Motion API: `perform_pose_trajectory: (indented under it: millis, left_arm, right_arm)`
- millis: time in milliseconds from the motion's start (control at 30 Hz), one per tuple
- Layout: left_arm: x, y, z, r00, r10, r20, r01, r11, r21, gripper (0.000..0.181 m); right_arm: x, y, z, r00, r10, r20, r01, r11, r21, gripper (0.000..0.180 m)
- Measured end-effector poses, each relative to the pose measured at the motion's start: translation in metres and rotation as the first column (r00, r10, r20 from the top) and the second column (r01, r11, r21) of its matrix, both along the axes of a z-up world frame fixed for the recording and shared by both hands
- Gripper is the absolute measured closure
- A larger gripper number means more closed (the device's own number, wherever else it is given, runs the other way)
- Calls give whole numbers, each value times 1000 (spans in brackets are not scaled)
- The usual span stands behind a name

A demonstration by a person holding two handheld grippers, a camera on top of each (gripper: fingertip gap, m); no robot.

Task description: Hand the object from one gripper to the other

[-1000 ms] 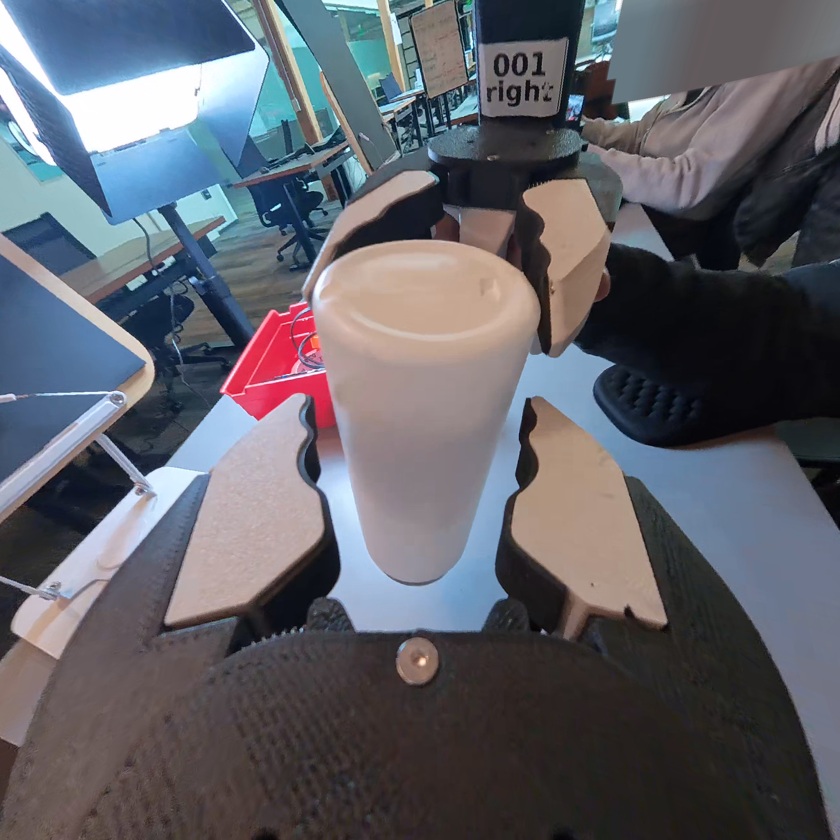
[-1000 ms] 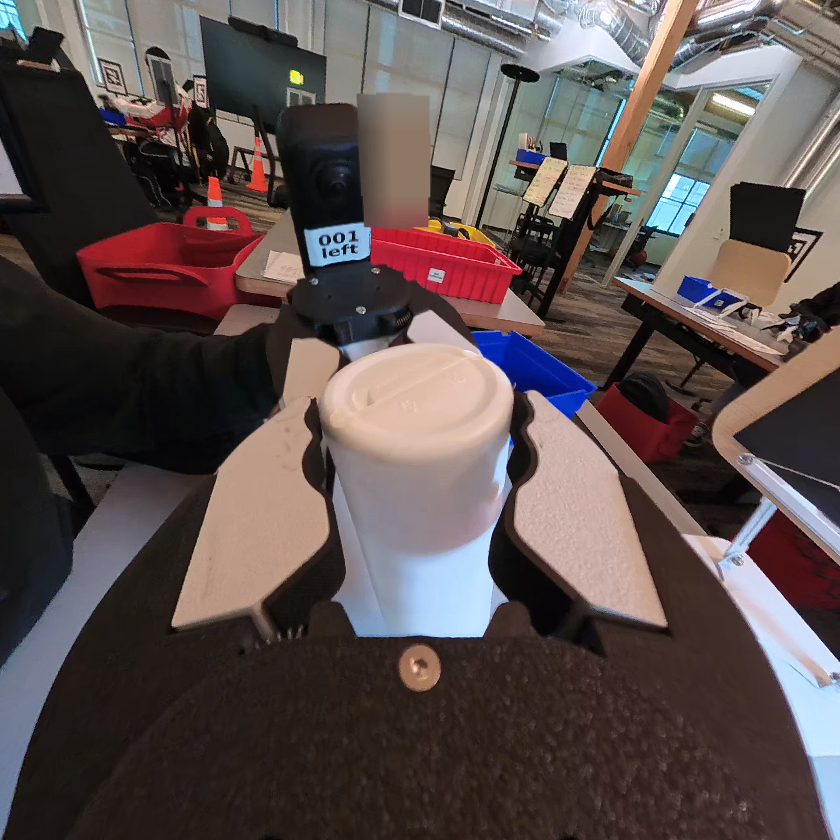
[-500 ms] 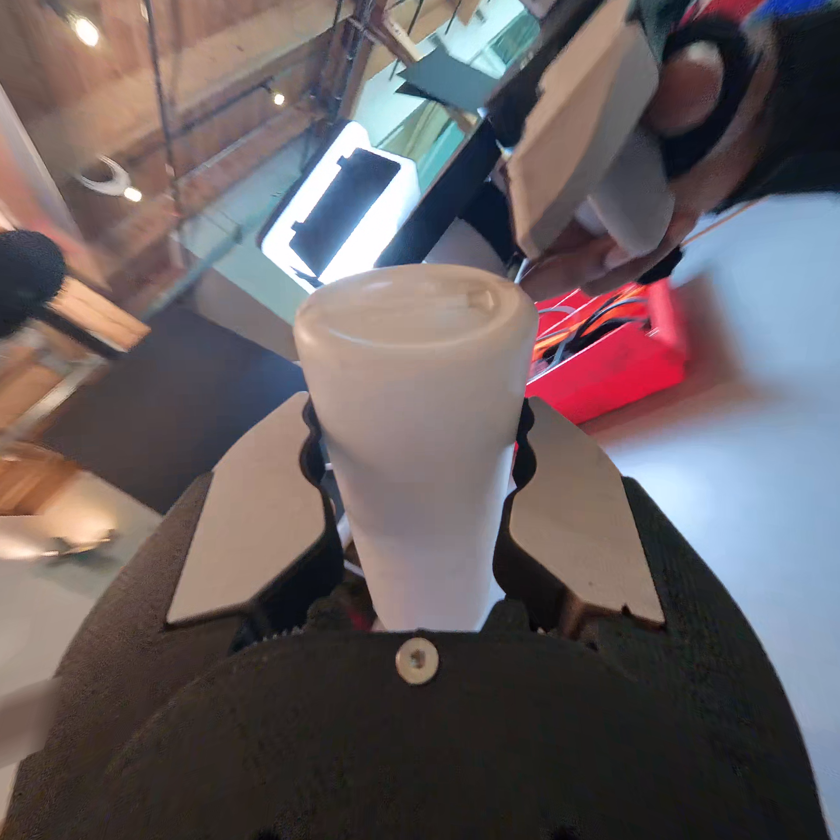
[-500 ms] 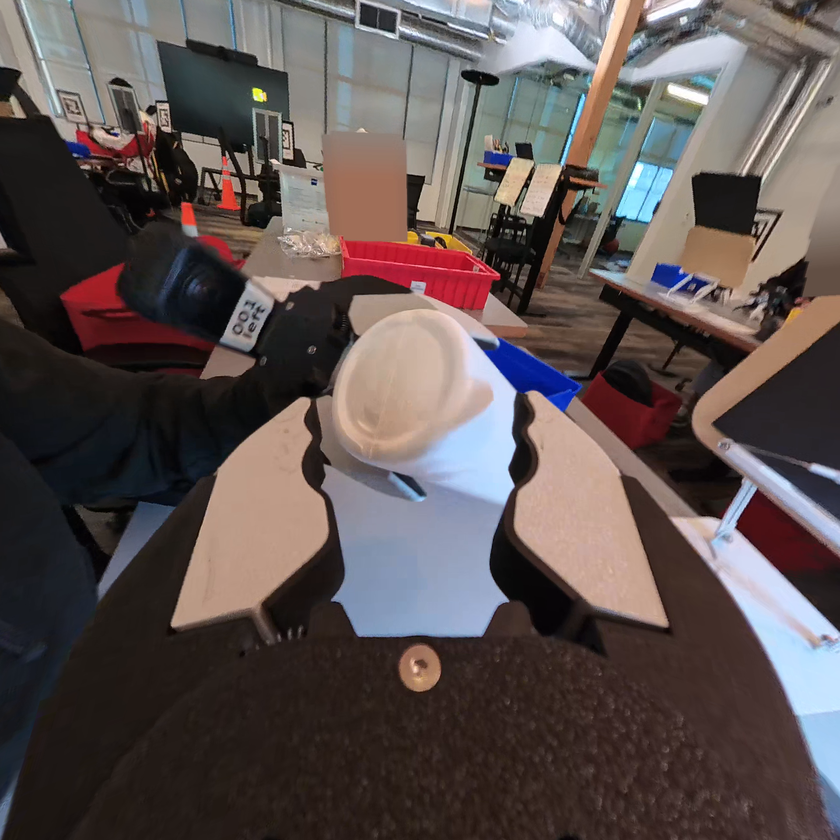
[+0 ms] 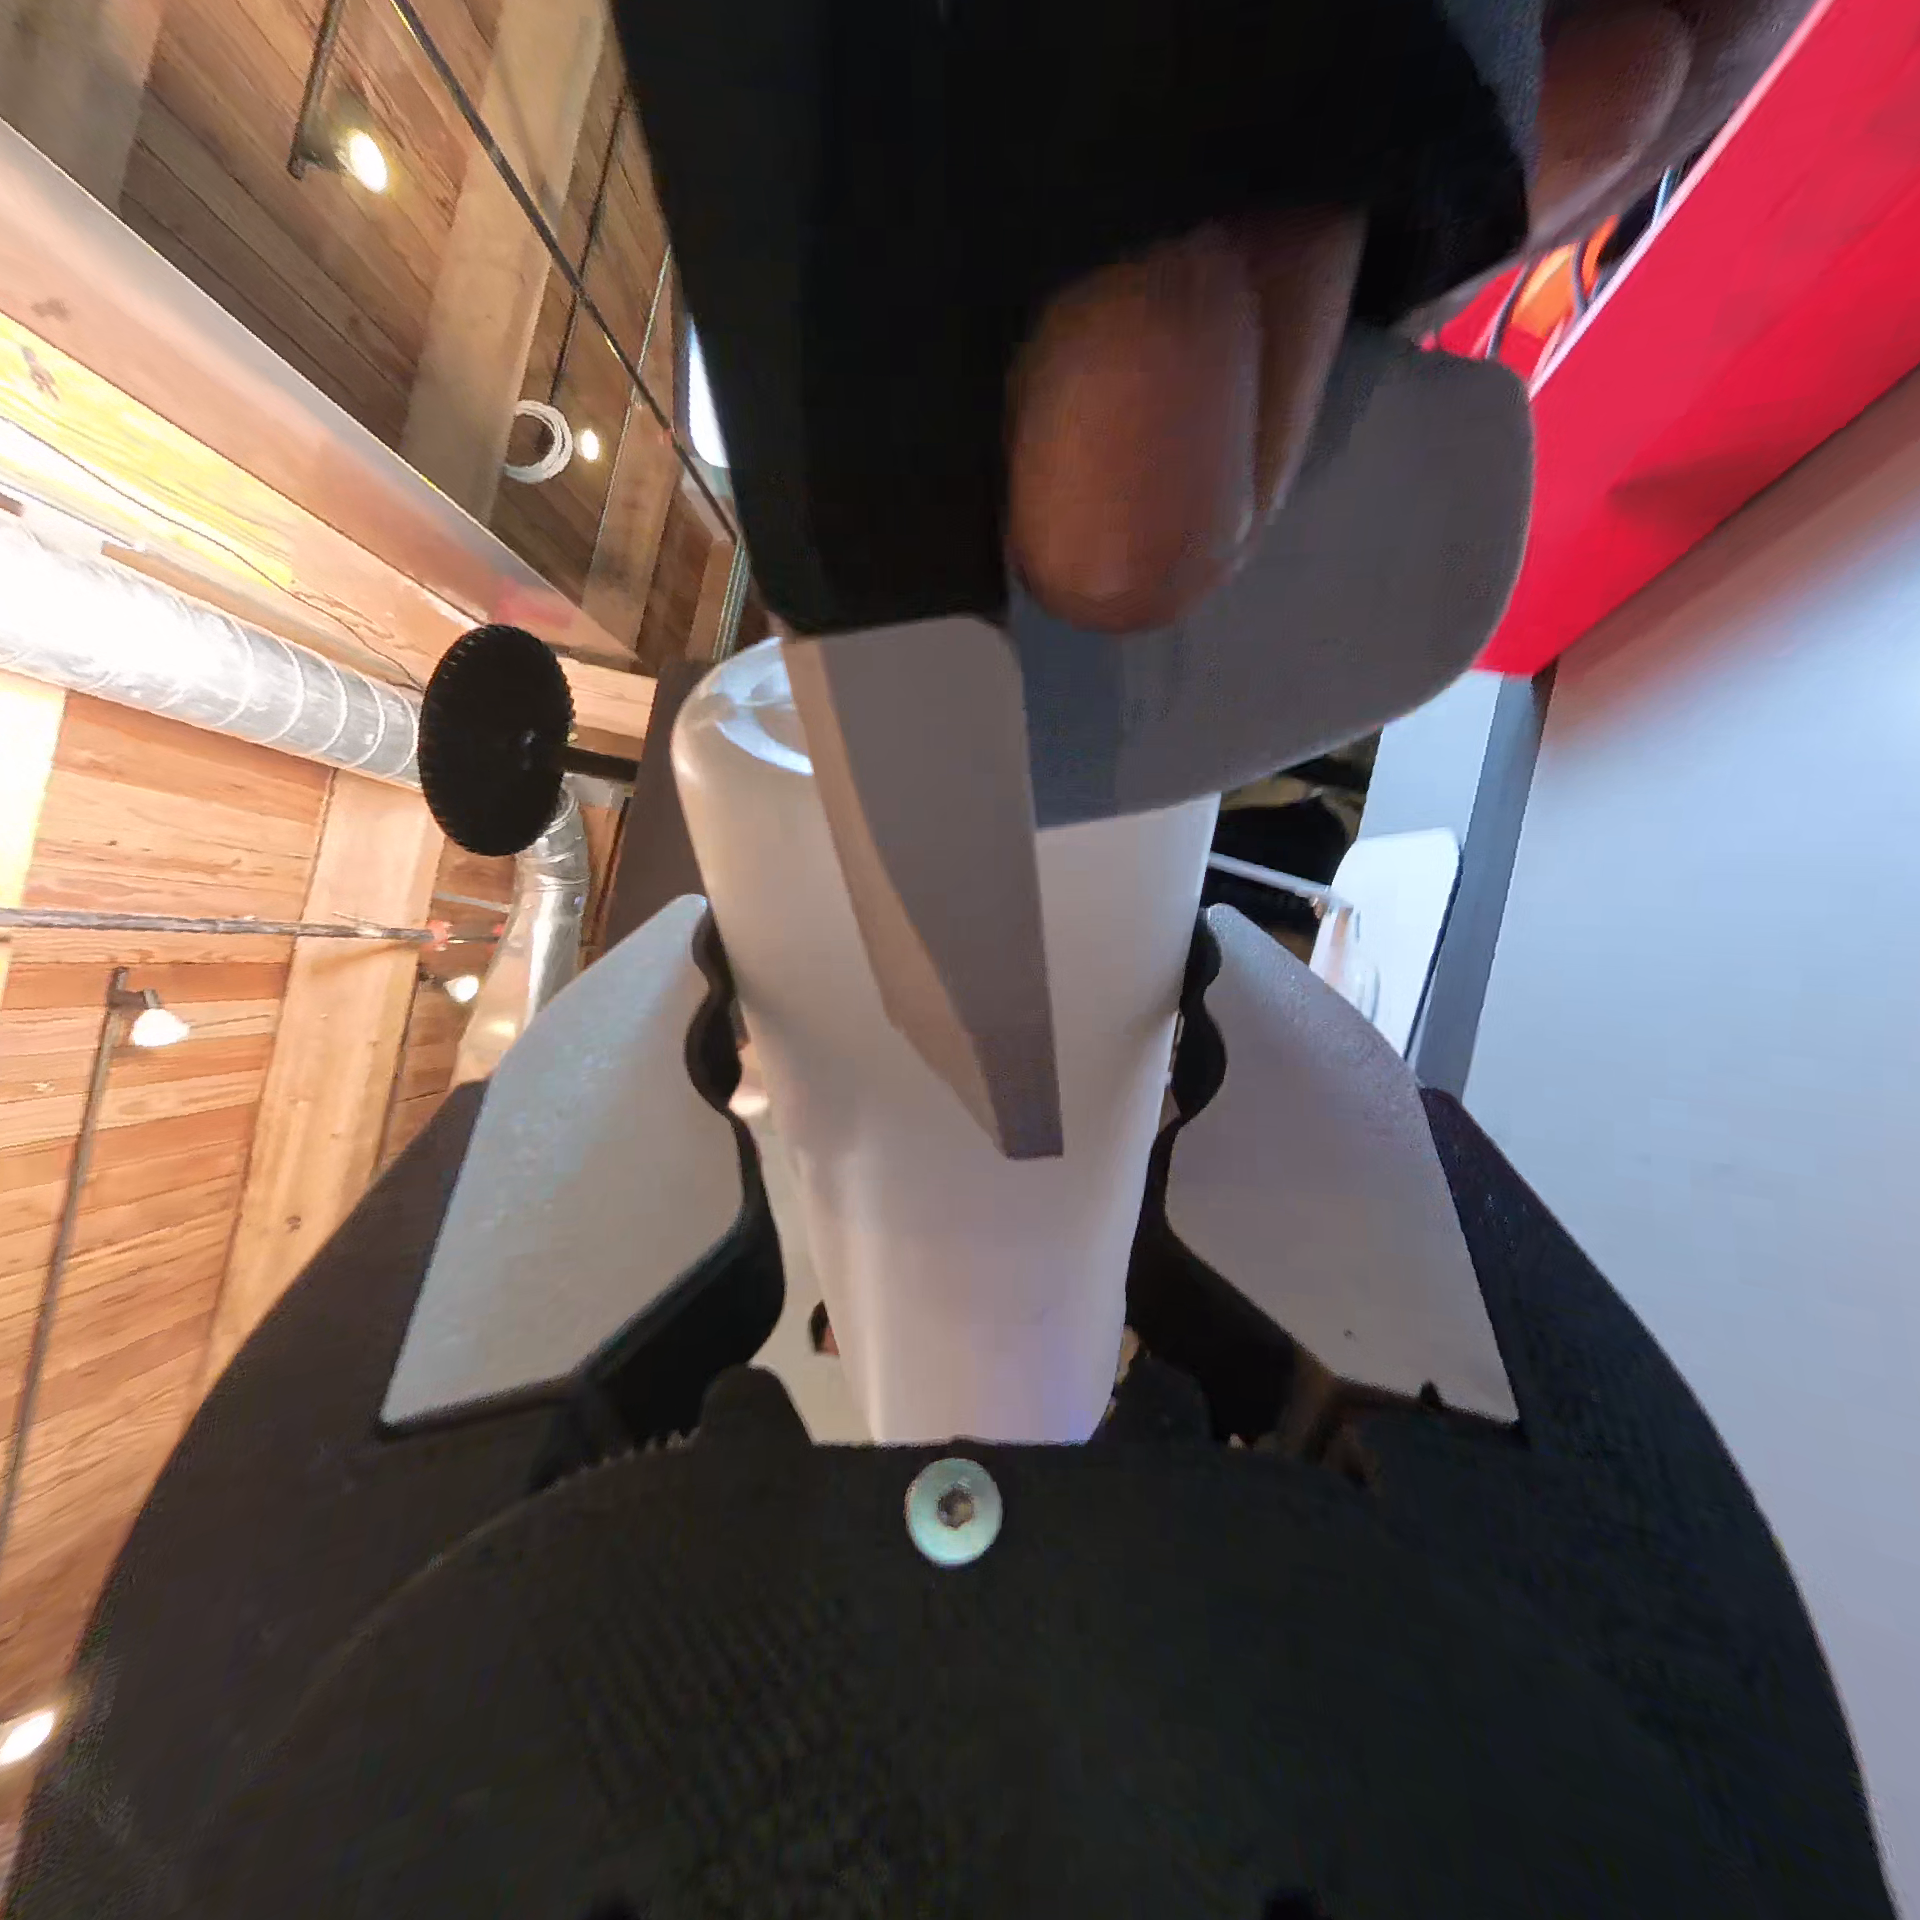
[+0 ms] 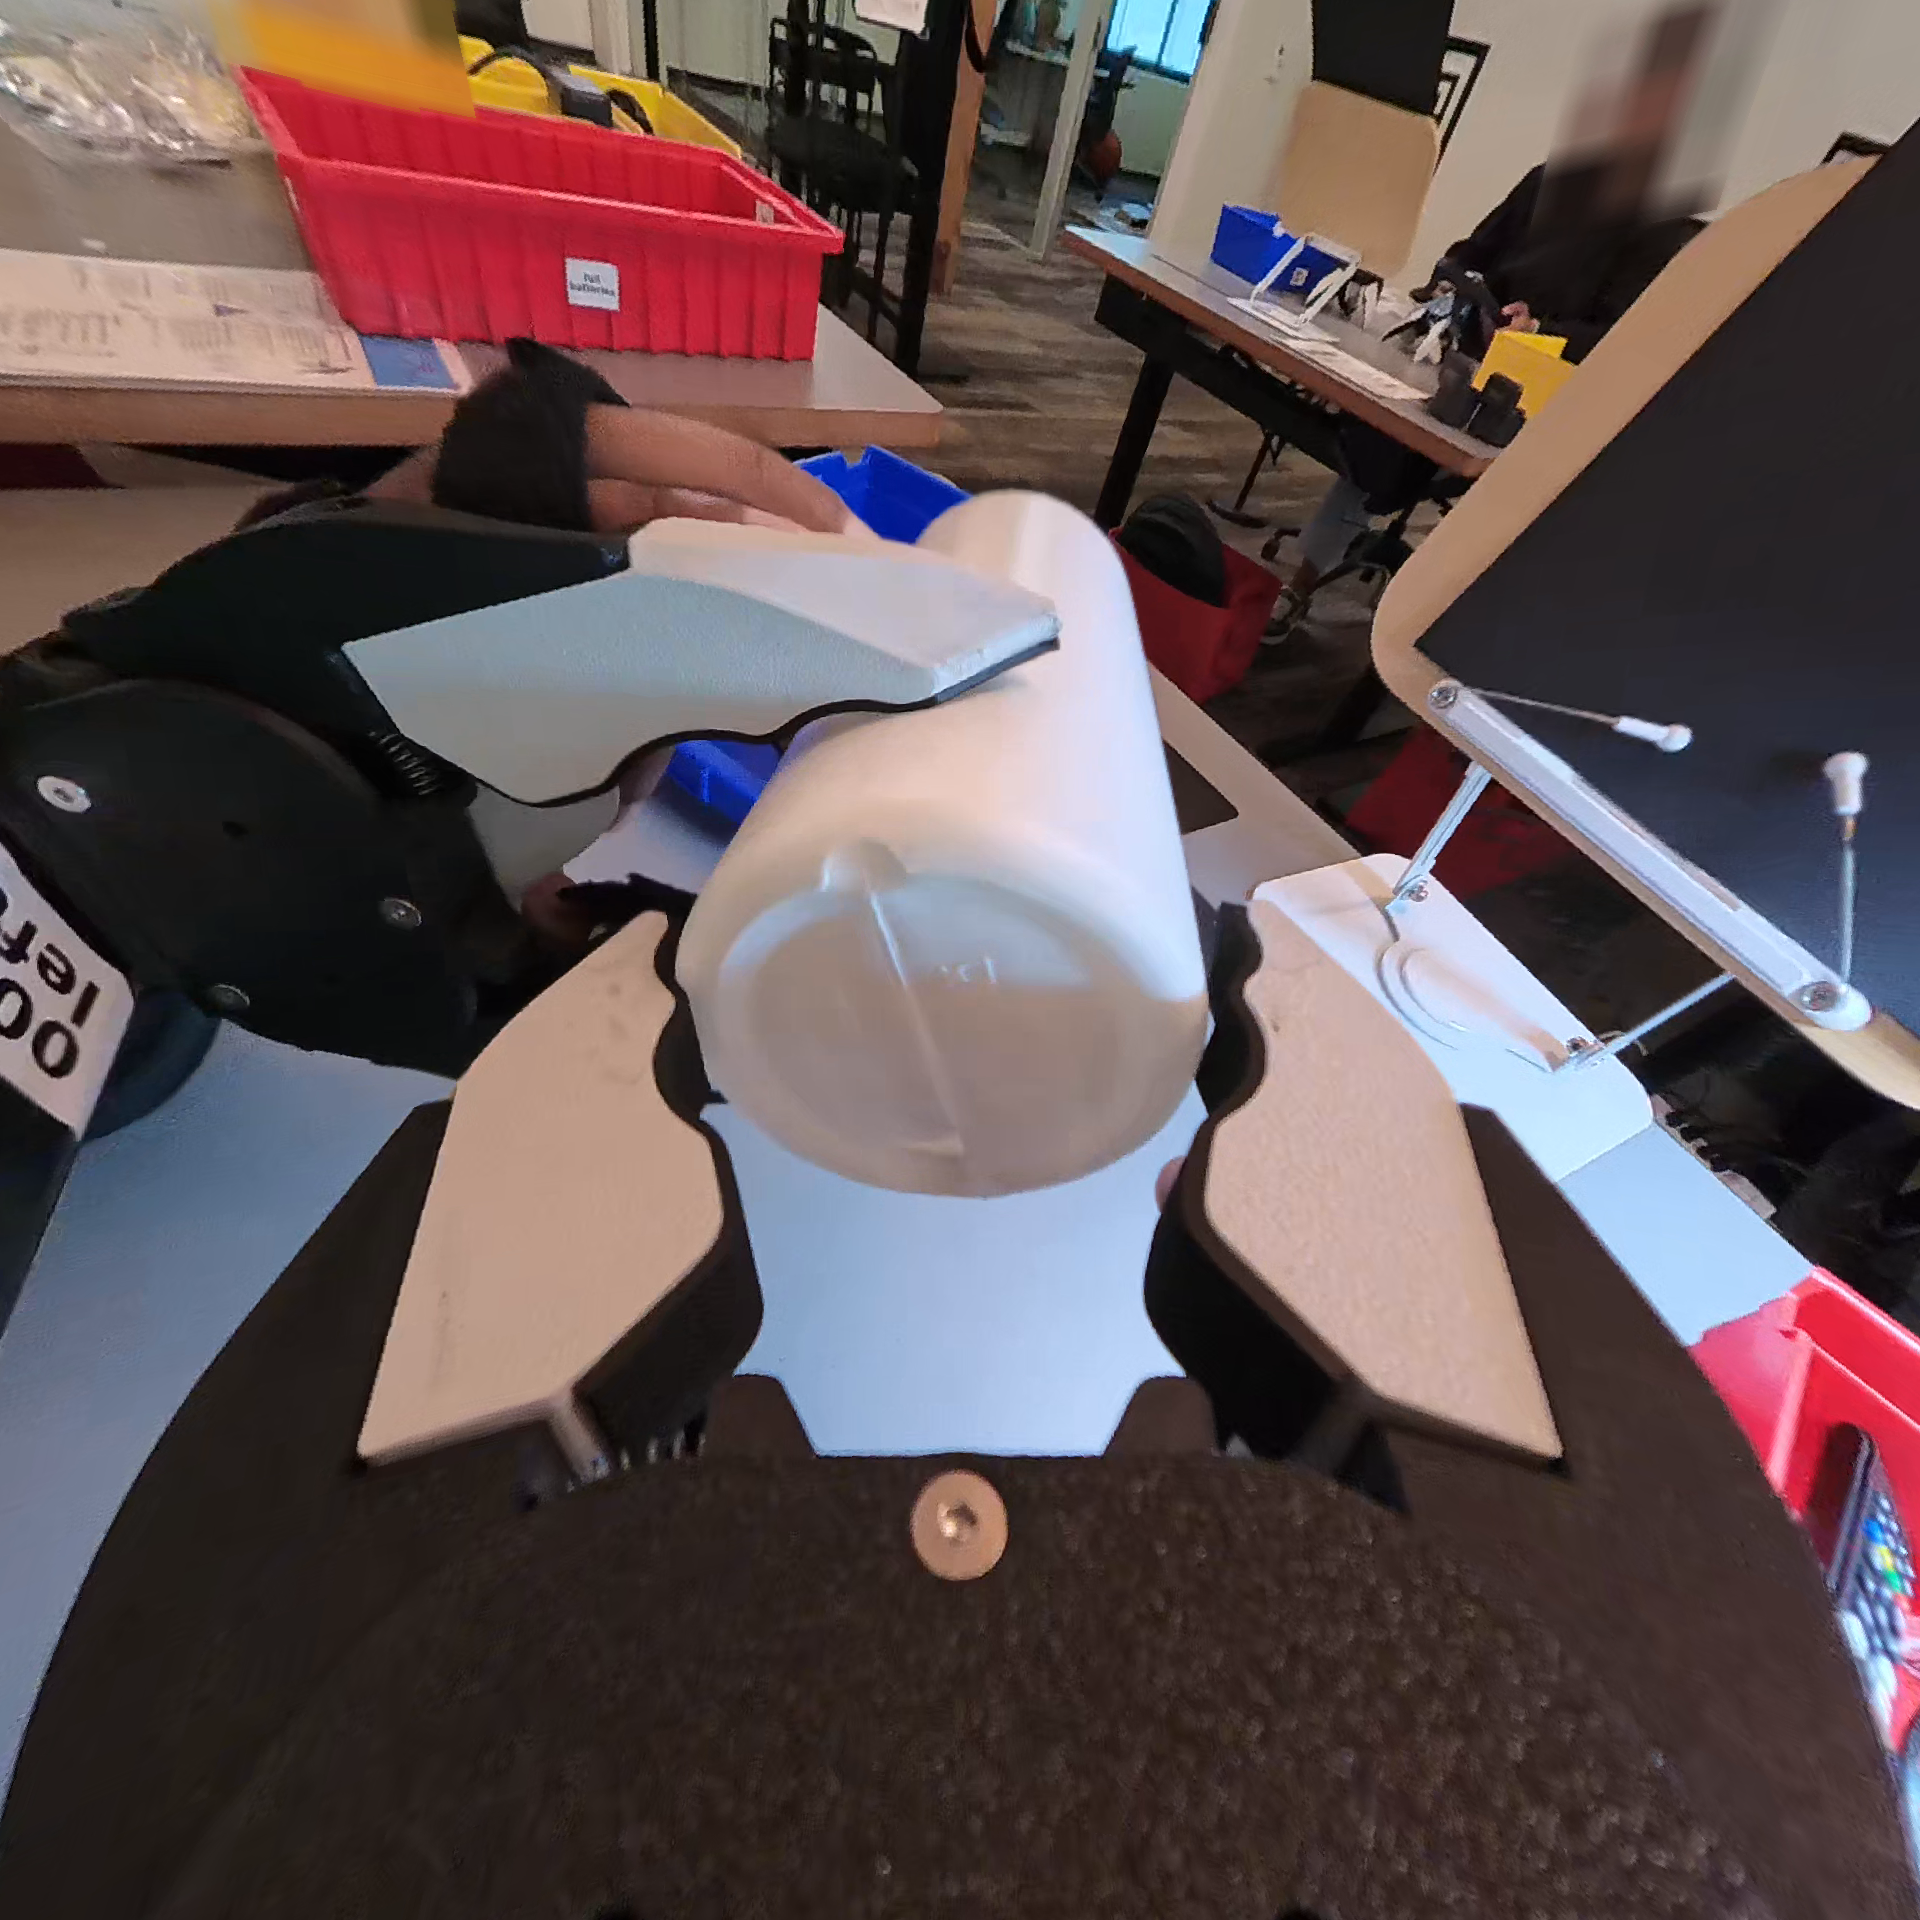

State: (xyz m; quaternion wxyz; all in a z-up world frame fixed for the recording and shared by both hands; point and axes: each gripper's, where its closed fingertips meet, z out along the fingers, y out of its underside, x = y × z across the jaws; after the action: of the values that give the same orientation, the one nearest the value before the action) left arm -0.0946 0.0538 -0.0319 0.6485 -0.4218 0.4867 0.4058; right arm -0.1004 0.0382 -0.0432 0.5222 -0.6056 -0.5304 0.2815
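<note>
Between our two grippers sits one white cup (image 6: 966,883), tipped sideways above the table (image 6: 156,1247). Our left gripper (image 5: 951,997) is clamped on its body. Our right gripper (image 6: 951,997) has its two fingers spread around the cup's wide end, not yet pinching.

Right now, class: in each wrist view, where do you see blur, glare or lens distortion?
Left wrist view: the hand pressed near the lens is soft and blurred, ceiling lamps flare, and the wide lens bends the wooden beams. Right wrist view: the cup is slightly motion-blurred, and the background desks look soft.
</note>
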Motion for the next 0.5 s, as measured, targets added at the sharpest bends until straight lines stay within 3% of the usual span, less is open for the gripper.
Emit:
perform_pose_trajectory:
  millis: [233, 367, 500]
  left_arm:
    - [7, 1, -8, 991, -84, 99, 95, 990, -105, 98]
    - [10, -2, -8, 951, -115, 288, 198, 941, -276, 90]
    - [4, -1, -6, 932, -116, 344, 227, 926, -302, 94]
  right_arm:
    - [5, 4, 5, 991, 102, -88, -106, 993, -42, 87]
    - [18, 10, 12, 966, 176, -192, -204, 970, -136, 87]
    - [32, 27, 17, 953, 154, -262, -205, 962, -178, 88]
